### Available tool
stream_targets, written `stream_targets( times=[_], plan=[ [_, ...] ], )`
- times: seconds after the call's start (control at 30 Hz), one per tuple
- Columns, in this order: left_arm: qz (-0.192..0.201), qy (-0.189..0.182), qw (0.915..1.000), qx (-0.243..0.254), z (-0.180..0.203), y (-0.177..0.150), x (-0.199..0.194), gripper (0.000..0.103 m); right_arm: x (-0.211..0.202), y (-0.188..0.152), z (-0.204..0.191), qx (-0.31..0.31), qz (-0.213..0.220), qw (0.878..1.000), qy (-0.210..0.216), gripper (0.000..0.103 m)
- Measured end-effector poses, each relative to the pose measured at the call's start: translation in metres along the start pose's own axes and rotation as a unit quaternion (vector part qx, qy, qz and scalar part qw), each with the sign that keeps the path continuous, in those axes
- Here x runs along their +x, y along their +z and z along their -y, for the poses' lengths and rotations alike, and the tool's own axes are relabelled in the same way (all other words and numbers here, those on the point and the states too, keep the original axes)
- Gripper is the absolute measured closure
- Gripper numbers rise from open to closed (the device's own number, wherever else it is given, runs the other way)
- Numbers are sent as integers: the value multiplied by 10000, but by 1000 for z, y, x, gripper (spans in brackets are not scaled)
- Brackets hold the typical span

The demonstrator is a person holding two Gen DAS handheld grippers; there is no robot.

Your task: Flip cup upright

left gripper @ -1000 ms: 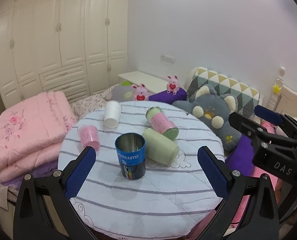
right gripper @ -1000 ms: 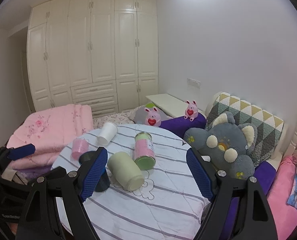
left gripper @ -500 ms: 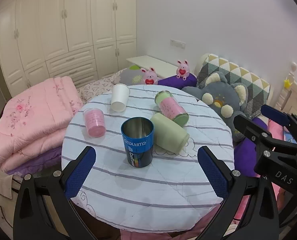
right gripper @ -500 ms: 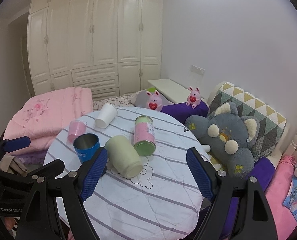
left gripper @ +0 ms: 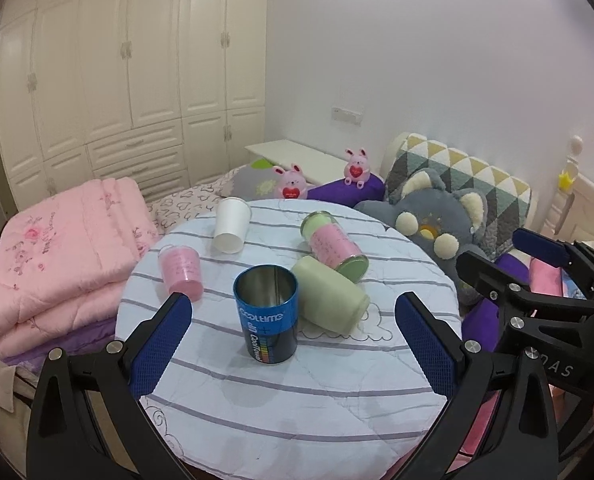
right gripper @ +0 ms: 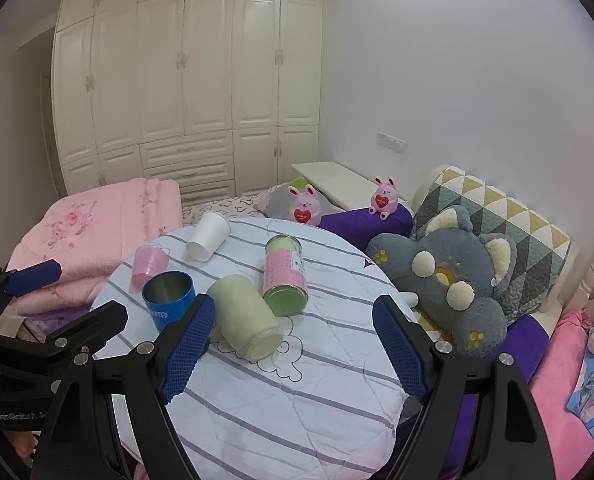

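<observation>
I see both sets of fingers spread, empty, pulled back since before; blue cup (left gripper: 266, 313) upright on counter (left gripper: 297, 400).

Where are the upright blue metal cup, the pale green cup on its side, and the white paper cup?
upright blue metal cup (left gripper: 266, 320): left wrist view, printed side wall.
pale green cup on its side (right gripper: 243, 317): right wrist view, middle of its side.
white paper cup (left gripper: 231, 224): left wrist view, outer wall.
</observation>
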State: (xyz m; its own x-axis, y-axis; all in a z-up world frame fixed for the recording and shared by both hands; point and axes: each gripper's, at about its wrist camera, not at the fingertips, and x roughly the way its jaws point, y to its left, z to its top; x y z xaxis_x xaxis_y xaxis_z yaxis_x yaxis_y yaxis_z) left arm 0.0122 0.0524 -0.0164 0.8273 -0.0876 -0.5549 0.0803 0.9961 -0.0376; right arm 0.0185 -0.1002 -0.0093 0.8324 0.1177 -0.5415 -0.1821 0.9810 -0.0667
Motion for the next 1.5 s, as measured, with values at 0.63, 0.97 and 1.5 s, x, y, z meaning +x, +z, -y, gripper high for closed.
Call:
stream_targets(
  times=[0.63, 0.97, 1.5],
  plan=[
    [59, -17, 9999, -143, -8, -1, 1, 0, 2, -2, -4, -85, -62, 9999, 8, 21],
    [96, 1, 9999, -92, -5, -1, 3, 0, 3, -2, -4, -95, -60, 9999, -8, 21],
    [248, -47, 9996, -109, -6, -1, 0, 0, 5, -3, -5, -95, -71, 9999, -3, 21]
  ],
)
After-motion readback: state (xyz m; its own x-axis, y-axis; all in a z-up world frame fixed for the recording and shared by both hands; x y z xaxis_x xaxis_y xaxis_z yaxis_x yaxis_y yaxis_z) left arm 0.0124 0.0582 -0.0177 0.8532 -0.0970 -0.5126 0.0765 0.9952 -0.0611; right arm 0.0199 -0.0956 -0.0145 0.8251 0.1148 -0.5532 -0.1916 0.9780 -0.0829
